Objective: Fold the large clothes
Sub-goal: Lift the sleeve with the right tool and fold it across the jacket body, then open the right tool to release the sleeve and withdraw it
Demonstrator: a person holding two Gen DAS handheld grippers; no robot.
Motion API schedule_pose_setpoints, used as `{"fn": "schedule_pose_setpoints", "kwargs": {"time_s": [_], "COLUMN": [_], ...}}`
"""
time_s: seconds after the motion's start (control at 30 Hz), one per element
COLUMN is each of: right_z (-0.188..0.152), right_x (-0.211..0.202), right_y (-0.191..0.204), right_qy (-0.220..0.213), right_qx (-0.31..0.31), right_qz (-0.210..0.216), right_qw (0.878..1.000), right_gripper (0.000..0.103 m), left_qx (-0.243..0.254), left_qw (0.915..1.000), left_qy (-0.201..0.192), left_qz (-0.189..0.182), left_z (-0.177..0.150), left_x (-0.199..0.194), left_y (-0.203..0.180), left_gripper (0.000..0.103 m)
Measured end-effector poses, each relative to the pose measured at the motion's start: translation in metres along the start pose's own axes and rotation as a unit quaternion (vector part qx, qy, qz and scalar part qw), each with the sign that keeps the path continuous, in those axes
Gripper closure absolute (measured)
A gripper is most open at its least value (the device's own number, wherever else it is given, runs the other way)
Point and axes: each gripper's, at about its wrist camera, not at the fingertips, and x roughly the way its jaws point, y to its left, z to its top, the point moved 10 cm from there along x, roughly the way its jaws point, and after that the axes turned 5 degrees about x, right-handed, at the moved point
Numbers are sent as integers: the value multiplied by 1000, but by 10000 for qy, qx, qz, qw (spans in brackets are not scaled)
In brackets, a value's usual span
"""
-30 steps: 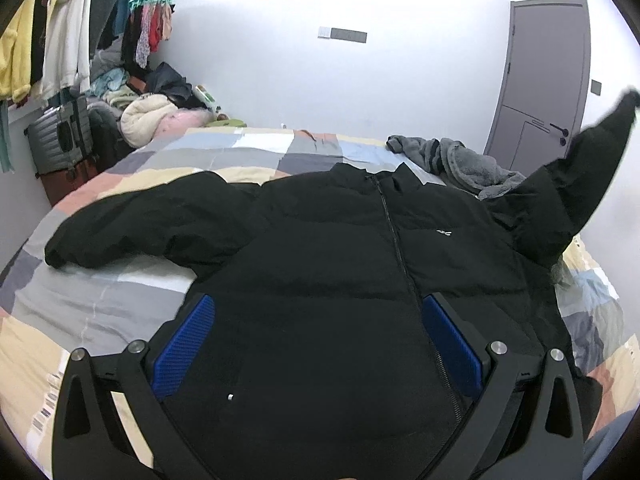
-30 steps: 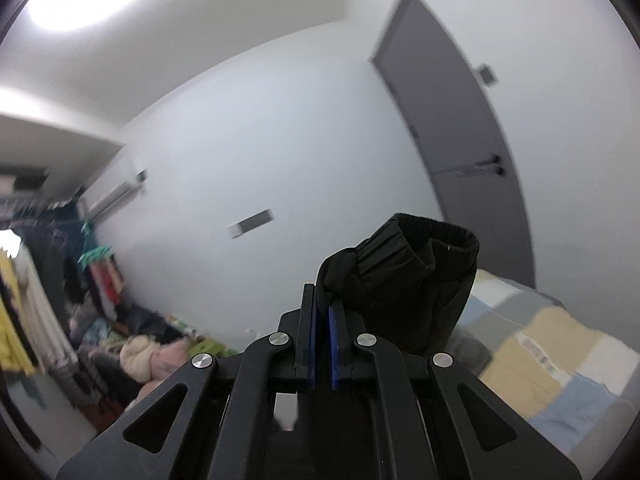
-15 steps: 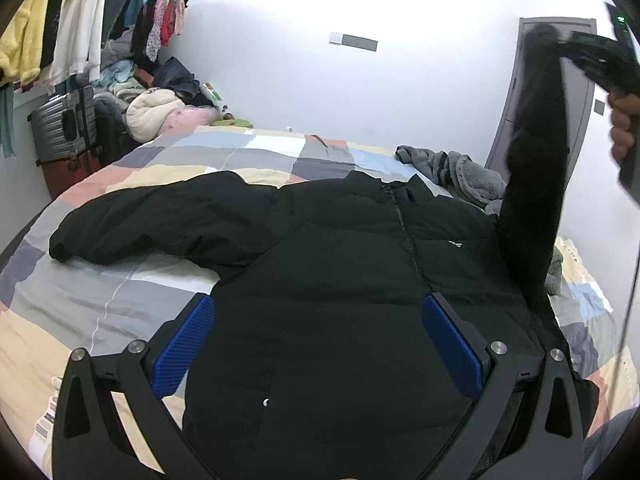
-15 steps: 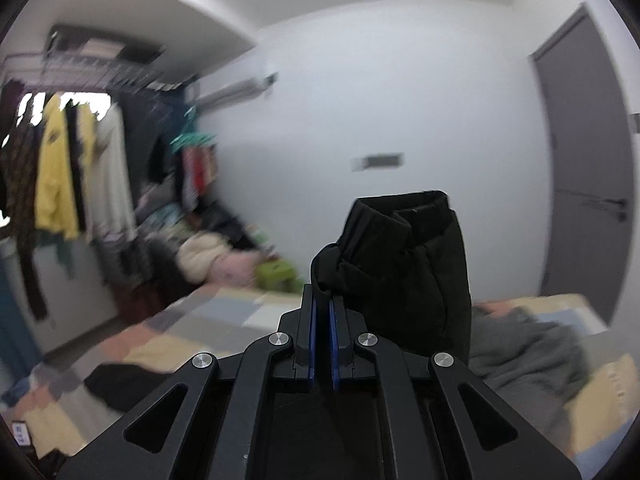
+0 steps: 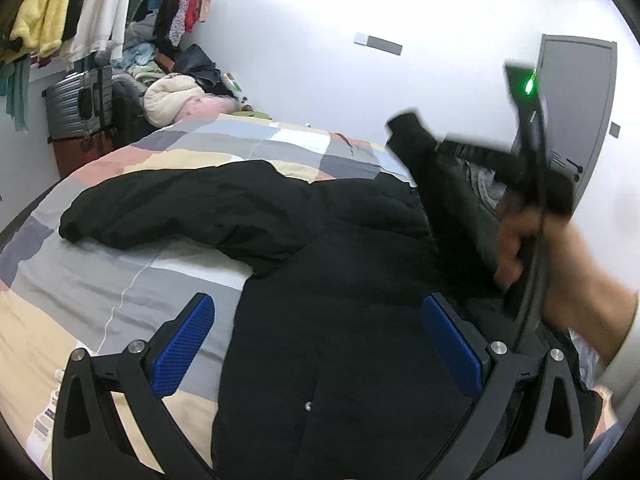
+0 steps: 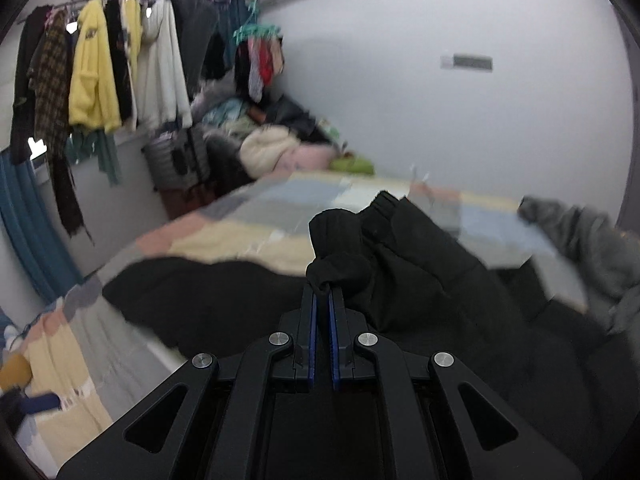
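A large black padded jacket [image 5: 340, 280] lies front up on the patchwork bed [image 5: 100, 280], one sleeve [image 5: 168, 208] stretched out to the left. My left gripper [image 5: 316, 344] is open and empty, hovering over the jacket's lower body. My right gripper [image 6: 322, 300] is shut on the cuff of the other sleeve [image 6: 340, 252]. In the left wrist view it [image 5: 440, 148] holds that sleeve [image 5: 448, 200] lifted over the jacket's right chest.
A grey garment [image 6: 580, 232] lies on the bed beyond the jacket's right side. Clothes hang on a rail [image 6: 100, 64] at the left, above a suitcase [image 5: 76, 100] and a heap of clothing. A grey door [image 5: 576, 112] stands at the right.
My right gripper has swung the held sleeve from high at the right down and leftward over the jacket's chest. The left gripper has stayed open over the hem.
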Motion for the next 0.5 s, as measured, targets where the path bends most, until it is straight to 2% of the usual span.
{"fn": "schedule_pose_setpoints", "kwargs": {"time_s": [0.13, 0.3, 0.4, 0.47, 0.5], "right_z": [-46, -84, -99, -99, -98], "right_x": [28, 51, 61, 60, 57], "right_y": [6, 7, 7, 6, 5], "right_qy": [467, 950, 1180, 1178, 1159], "right_qx": [-83, -125, -134, -91, -54], "right_qz": [100, 70, 54, 77, 87], "right_qw": [9988, 9954, 9929, 9930, 9932], "right_gripper": [99, 99, 99, 98, 92], "left_qx": [-100, -189, -174, -167, -163], "left_qw": [9999, 9996, 9995, 9995, 9994], "left_qy": [93, 192, 243, 260, 284], "left_qz": [25, -39, -45, -62, -80], "left_z": [-3, -7, -9, -10, -11], "left_x": [10, 21, 26, 28, 29], "left_y": [9, 13, 12, 11, 10], "left_gripper": [0, 0, 0, 0, 0]}}
